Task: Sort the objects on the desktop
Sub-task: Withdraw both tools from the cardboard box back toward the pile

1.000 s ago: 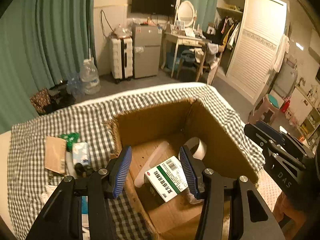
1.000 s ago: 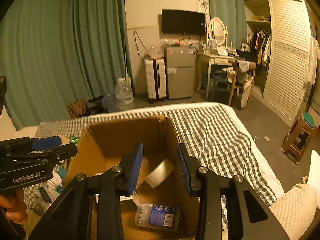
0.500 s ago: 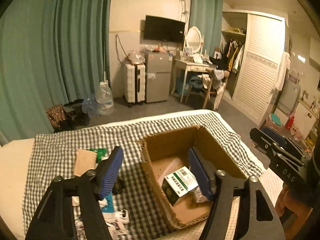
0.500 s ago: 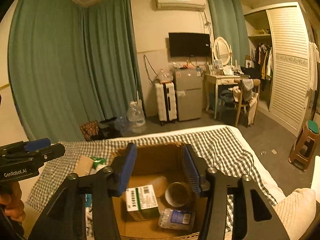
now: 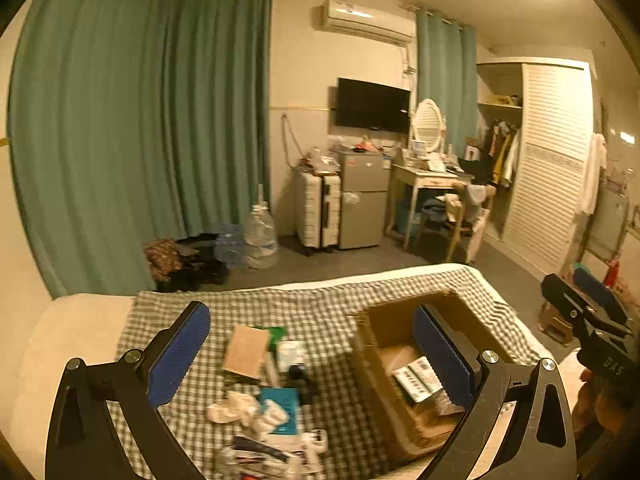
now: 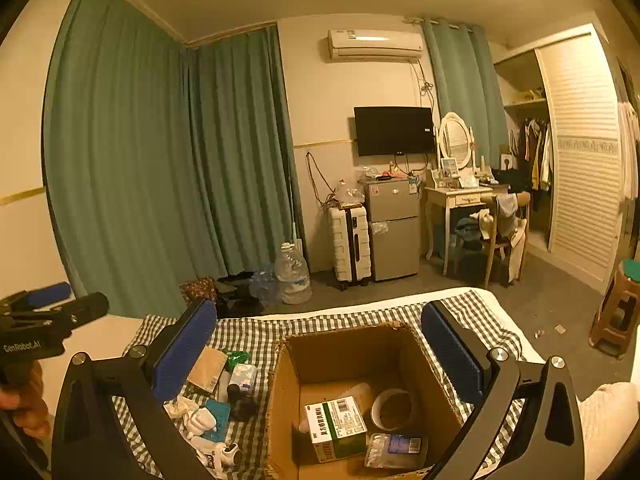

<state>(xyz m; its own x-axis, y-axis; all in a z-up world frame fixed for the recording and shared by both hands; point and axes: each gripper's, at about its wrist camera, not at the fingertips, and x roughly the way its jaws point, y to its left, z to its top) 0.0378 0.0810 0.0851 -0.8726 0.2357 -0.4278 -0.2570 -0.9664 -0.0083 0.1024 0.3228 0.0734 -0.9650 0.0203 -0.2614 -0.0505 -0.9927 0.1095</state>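
An open cardboard box point(image 6: 340, 360) stands on the checked cloth. Inside it lie a green-and-white medicine box point(image 6: 334, 426), a tape roll point(image 6: 394, 408) and a clear plastic packet point(image 6: 396, 450). My right gripper point(image 6: 318, 316) hangs above and behind the box, its jaws opening wide with nothing between them. My left gripper point(image 5: 308, 320) is also raised, jaws opening and empty, over the gap between the cardboard box point(image 5: 372, 320) and a loose pile. That pile holds a brown envelope point(image 5: 244, 350), a teal pack point(image 5: 282, 404) and white crumpled pieces point(image 5: 236, 410).
The checked cloth point(image 5: 320, 304) covers a pale surface that ends at a far edge, with open floor beyond. A hand point(image 6: 24, 404) holds the left gripper at the left border. A stool point(image 6: 616, 312), a fridge, a suitcase and green curtains stand further off.
Both grippers have risen and drawn back from the box while their jaws spread wide. The medicine box that sat between the left jaws now lies free in the box.
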